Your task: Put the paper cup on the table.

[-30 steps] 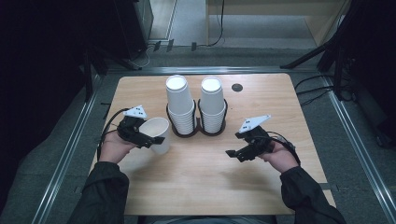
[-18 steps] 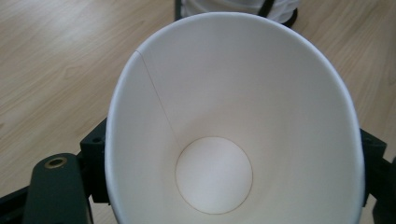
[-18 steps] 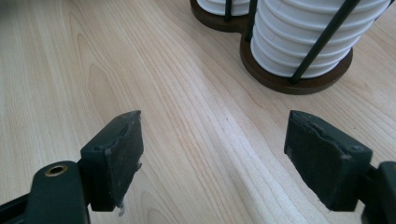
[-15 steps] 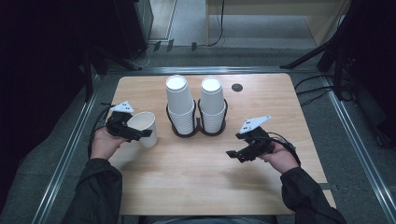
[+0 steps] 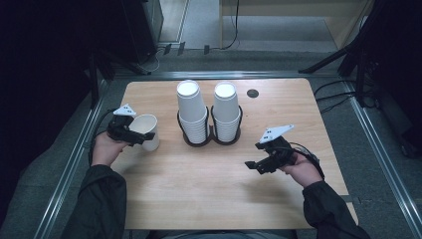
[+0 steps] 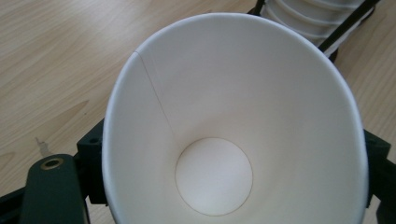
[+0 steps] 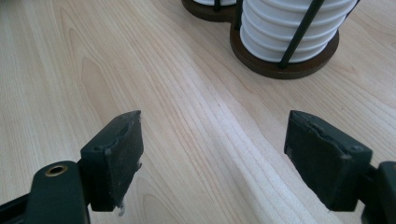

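Observation:
A white paper cup (image 5: 149, 128) sits between the jaws of my left gripper (image 5: 143, 138) over the table's left side, and the jaws are shut on its sides. The left gripper view looks straight into the cup (image 6: 233, 116), with a black jaw at each side of its wall. Two stacks of white cups (image 5: 191, 112) (image 5: 226, 109) stand in a dark wire holder (image 5: 211, 140) at the table's middle back. My right gripper (image 5: 252, 167) hovers open over bare wood at the right; its fingers (image 7: 116, 154) have nothing between them.
The wooden table (image 5: 209, 199) has a small round cable hole (image 5: 253, 93) at the back right. The holder's base and the nearer cup stack (image 7: 289, 28) lie just ahead of the right gripper. Metal rails run along both sides of the table.
My left hand has carried the cup leftward, away from the holder, and slightly lower. The right hand has stayed where it was.

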Tool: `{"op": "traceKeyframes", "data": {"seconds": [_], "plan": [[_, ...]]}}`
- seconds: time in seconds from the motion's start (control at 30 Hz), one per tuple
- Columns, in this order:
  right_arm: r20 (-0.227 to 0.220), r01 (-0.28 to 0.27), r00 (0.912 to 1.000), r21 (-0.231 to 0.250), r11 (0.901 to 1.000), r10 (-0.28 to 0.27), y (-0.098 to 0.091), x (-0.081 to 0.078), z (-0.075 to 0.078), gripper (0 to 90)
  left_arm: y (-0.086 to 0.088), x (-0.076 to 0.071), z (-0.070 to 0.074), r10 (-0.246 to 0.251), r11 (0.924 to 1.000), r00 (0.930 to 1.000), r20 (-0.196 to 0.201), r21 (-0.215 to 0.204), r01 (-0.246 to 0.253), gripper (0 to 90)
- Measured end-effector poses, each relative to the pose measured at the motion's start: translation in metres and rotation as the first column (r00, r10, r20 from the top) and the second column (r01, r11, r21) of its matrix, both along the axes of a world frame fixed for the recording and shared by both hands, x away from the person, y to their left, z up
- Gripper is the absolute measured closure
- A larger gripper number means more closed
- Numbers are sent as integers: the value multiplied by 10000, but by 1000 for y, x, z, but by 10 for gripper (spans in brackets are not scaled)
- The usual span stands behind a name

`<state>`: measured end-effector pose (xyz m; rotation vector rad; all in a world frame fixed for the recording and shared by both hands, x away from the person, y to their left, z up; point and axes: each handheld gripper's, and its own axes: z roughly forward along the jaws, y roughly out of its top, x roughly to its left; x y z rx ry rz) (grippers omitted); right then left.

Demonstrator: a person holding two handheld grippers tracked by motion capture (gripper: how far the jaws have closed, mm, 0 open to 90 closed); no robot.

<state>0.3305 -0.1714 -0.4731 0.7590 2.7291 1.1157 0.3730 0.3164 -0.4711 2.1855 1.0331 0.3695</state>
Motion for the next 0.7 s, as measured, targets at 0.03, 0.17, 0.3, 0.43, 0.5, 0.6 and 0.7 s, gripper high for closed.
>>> {"op": "traceKeyframes", "data": {"seconds": [0.03, 0.17, 0.3, 0.43, 0.5, 0.6, 0.7], "plan": [[-24, 4, 10000, -14, 10000, -4, 0, -1, 0, 201, 1, 1, 0, 53, 10000, 10000, 83, 61, -54, 157], [20, 34, 10000, -53, 10000, -34, -3, -2, -1, 201, 5, 5, -1, 281, 9996, 9995, 155, -42, -280, 150], [-6, 211, 9998, -20, 9998, -211, -7, -4, 0, 201, 10, 9, -4, 628, 9980, 9979, 133, -111, -626, 145], [-17, 294, 9996, -46, 9996, -294, -10, -5, 0, 201, 13, 12, -7, 916, 9956, 9957, 120, -233, -913, 141], [-19, 319, 9995, -42, 9995, -319, -11, -6, 0, 201, 13, 13, -9, 905, 9959, 9957, 214, -114, -903, 140], [3, 341, 9994, -11, 9994, -341, -12, -6, 0, 201, 12, 13, -11, 820, 9966, 9961, 337, -59, -819, 136], [-13, 326, 9995, -40, 9995, -326, -12, -6, 0, 201, 12, 13, -12, 822, 9966, 9959, 386, -59, -820, 136]]}}
